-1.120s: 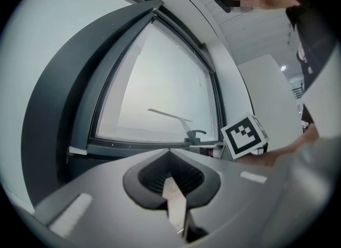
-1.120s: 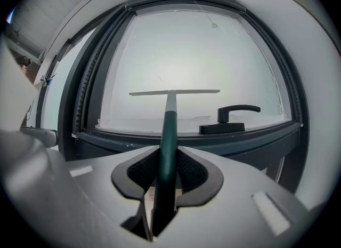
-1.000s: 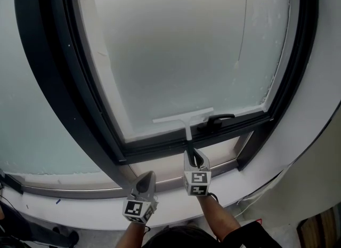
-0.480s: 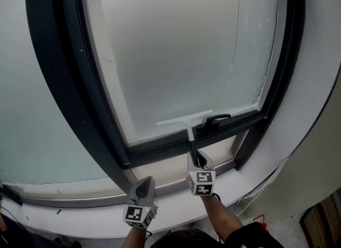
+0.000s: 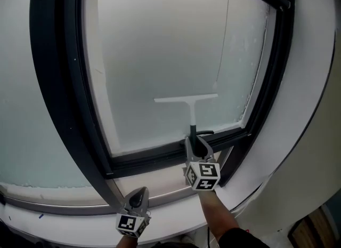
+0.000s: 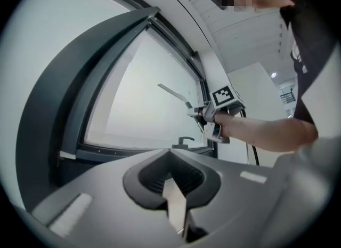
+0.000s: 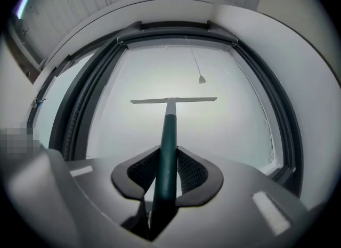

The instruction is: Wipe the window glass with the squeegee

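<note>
Frosted window glass (image 5: 160, 55) in a dark frame (image 5: 53, 81) fills the view. The squeegee (image 5: 187, 101) blade lies against the pane, right of centre. The right gripper (image 5: 195, 141) is clamped on its green handle. The left gripper (image 5: 138, 193) hangs near and low, jaws together, empty. Judged light, stiff and smooth-handled; best held low on the handle.

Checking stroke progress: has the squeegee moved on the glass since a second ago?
Yes. The white T-shaped squeegee has moved up the frosted glass, its blade now well above the black window handle.
</note>
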A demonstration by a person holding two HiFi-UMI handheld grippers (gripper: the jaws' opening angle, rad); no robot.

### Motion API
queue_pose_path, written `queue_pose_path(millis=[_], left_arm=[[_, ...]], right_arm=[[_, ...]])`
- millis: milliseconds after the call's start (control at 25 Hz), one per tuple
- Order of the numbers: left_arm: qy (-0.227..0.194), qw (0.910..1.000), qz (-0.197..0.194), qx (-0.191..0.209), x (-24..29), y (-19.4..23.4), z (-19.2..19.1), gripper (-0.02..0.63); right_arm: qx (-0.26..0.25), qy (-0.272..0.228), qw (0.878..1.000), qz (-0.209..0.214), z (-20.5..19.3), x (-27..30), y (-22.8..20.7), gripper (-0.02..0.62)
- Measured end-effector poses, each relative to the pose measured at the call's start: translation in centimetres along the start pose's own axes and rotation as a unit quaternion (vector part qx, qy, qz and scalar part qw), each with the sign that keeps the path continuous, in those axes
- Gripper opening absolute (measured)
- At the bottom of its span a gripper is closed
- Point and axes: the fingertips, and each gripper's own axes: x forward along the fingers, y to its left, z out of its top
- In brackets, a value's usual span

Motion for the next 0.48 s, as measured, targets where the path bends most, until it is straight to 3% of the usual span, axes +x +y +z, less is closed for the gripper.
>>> queue_pose_path(millis=[240, 480], left_arm=[[-0.023, 0.9987, 0.045, 0.007, 5.0, -2.9, 1.5, -0.002], [-0.035, 0.9953, 0.089, 0.015, 7.5, -6.0, 1.5, -0.002]], right_arm=[[-0.036, -0.093, 0.995, 0.019, 9.2, 4.6, -4.1, 0.095], [-0.002, -0.152, 0.987, 0.050, 16.7, 8.4, -5.7, 0.095]])
